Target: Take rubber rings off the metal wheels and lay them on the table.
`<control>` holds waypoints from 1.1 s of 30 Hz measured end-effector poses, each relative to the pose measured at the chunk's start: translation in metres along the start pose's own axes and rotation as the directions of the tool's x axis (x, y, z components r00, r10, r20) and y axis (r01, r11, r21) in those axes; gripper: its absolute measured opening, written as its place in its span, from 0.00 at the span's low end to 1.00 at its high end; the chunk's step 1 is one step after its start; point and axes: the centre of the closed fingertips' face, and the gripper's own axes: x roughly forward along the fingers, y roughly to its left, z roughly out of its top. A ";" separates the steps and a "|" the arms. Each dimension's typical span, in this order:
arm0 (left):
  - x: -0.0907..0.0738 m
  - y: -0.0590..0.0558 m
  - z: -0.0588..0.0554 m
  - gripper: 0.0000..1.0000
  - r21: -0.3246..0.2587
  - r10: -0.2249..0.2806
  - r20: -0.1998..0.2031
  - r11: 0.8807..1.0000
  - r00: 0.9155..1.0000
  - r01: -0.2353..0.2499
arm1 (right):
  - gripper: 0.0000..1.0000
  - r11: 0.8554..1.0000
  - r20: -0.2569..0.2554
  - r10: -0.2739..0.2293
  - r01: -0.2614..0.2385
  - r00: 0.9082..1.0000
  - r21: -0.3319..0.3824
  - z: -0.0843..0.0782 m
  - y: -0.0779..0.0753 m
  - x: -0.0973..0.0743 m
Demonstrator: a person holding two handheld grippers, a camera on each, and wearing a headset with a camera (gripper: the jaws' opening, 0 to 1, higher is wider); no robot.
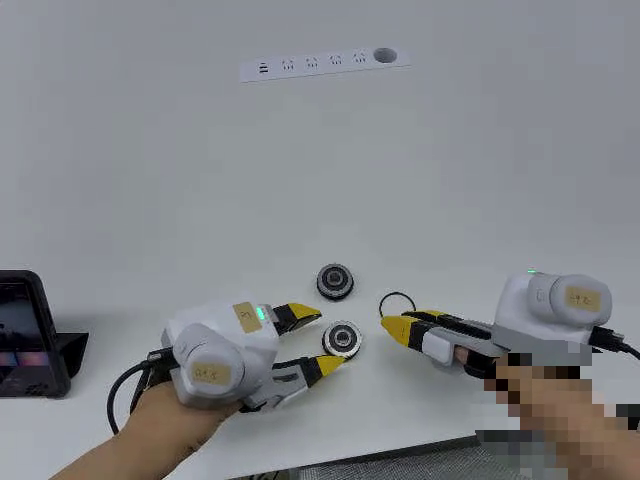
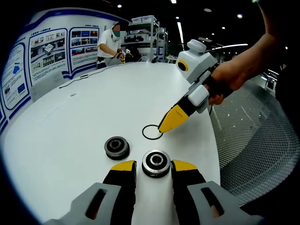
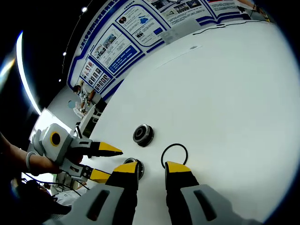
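Observation:
Two metal wheels sit on the white table. My left gripper is open, and the nearer wheel sits between its yellow tips, its rim bare grey metal. The farther wheel has a dark rim. A loose black rubber ring lies flat on the table. My right gripper hovers at the ring's near edge, jaws a little apart and holding nothing. The right jaw partly hides the nearer wheel.
A white power strip lies at the far side of the table. A black screen on a stand is at the left edge. The table's front edge runs just below my hands. A person works in the background.

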 end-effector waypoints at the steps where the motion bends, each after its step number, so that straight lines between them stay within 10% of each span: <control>1: 0.001 0.000 0.000 0.30 0.001 -0.002 -0.002 1.000 1.000 0.002 | 0.24 1.000 -0.002 0.002 -0.002 1.000 0.000 -0.001 0.000 0.001; 33: 0.016 -0.005 -0.002 0.14 0.040 -0.032 -0.047 0.999 0.998 0.034 | 0.22 0.994 -0.059 0.107 -0.105 0.993 0.040 -0.017 0.026 0.019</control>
